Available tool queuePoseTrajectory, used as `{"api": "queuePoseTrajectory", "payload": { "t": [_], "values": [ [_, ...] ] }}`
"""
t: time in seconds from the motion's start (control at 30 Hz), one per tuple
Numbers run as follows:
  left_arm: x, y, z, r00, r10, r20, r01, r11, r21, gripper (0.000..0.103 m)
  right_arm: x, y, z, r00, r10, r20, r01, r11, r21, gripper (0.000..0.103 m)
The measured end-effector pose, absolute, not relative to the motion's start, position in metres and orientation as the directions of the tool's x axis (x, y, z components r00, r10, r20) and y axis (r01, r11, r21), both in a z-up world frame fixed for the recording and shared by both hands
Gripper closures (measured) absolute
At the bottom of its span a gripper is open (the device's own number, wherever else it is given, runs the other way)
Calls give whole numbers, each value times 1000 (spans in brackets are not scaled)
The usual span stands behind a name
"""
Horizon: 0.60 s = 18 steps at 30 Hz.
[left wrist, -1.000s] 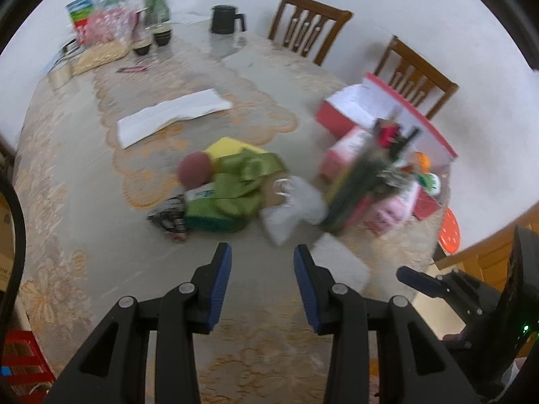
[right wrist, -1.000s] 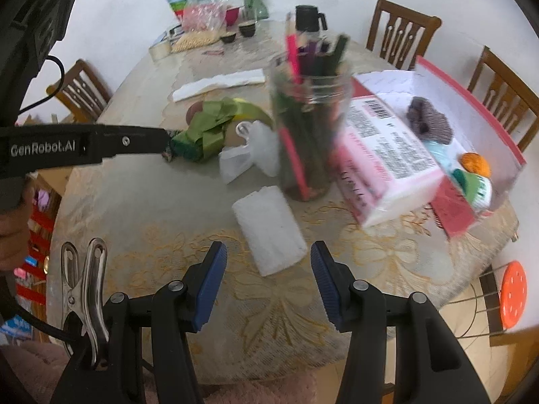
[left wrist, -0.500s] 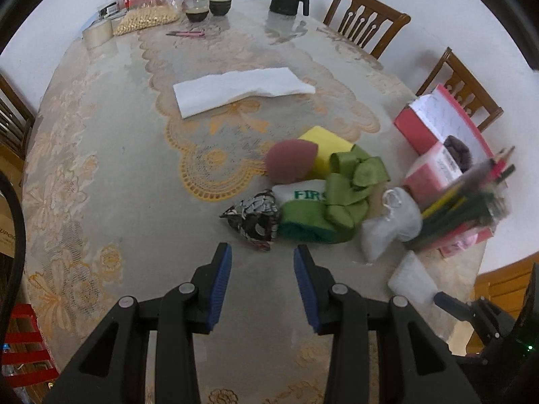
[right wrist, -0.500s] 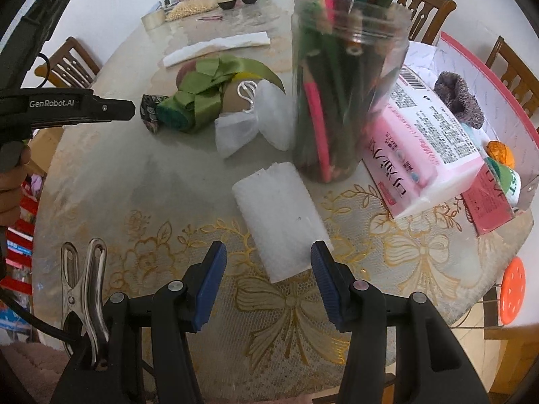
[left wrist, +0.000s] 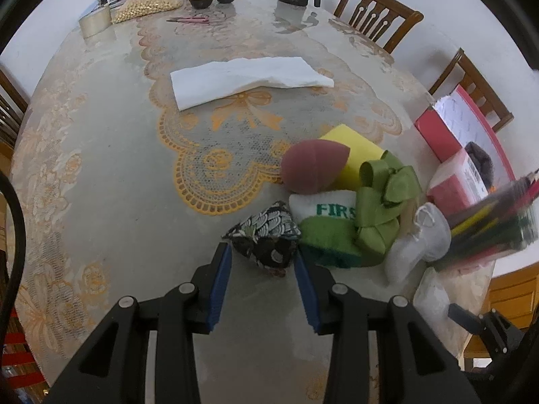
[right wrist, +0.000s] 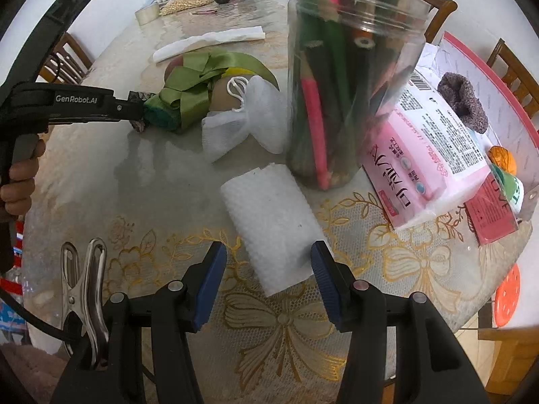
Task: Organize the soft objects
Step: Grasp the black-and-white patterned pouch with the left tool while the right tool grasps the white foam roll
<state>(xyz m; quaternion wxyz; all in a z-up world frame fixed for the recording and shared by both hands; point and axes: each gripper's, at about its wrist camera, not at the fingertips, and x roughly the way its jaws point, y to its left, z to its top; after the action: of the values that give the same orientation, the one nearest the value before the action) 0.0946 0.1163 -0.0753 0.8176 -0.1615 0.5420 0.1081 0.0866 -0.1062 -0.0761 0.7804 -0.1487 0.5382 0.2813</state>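
The table point(left wrist: 101, 175) with its lace cloth fills both views. On the right wrist view a clear jar of pencils point(right wrist: 350, 77) stands at about one o'clock from the right gripper point(right wrist: 267, 279), with a pink tissue pack point(right wrist: 424, 155) leaning against the red box point(right wrist: 492, 77) at two o'clock.

The heap of soft things lies at one to two o'clock from the left gripper point(left wrist: 262, 281): a yellow sponge point(left wrist: 357, 155), a maroon foam egg point(left wrist: 313, 165) touching it, a white and green pad point(left wrist: 326, 225) under a green ribbon bow point(left wrist: 384, 208), and a white drawstring bag point(left wrist: 417, 242). A folded white cloth point(left wrist: 246, 79) lies well apart at twelve o'clock.

Half a second back the left gripper hung short of the heap; now it has come forward, and its jaws, spread wide, stand on either side of the patterned pouch point(left wrist: 266, 235), the nearest piece. Nothing is pinched yet. The right gripper has likewise closed in, and its jaws, also wide, straddle the near end of the white padded sheet point(right wrist: 269, 219) without gripping it.

Both claws now look lined up for a pick, so closing on the pouch and the sheet seems the step at hand; sorting itself has hardly begun.
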Motion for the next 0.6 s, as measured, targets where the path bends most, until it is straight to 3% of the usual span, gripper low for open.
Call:
{"api": "queuePoseTrajectory", "payload": {
  "t": [0.6],
  "values": [
    [84,117,-70,434,-14,-901,-334,926,-175,68,90,-110,-69,284,290,-914,-596,800,69,50]
  ]
}}
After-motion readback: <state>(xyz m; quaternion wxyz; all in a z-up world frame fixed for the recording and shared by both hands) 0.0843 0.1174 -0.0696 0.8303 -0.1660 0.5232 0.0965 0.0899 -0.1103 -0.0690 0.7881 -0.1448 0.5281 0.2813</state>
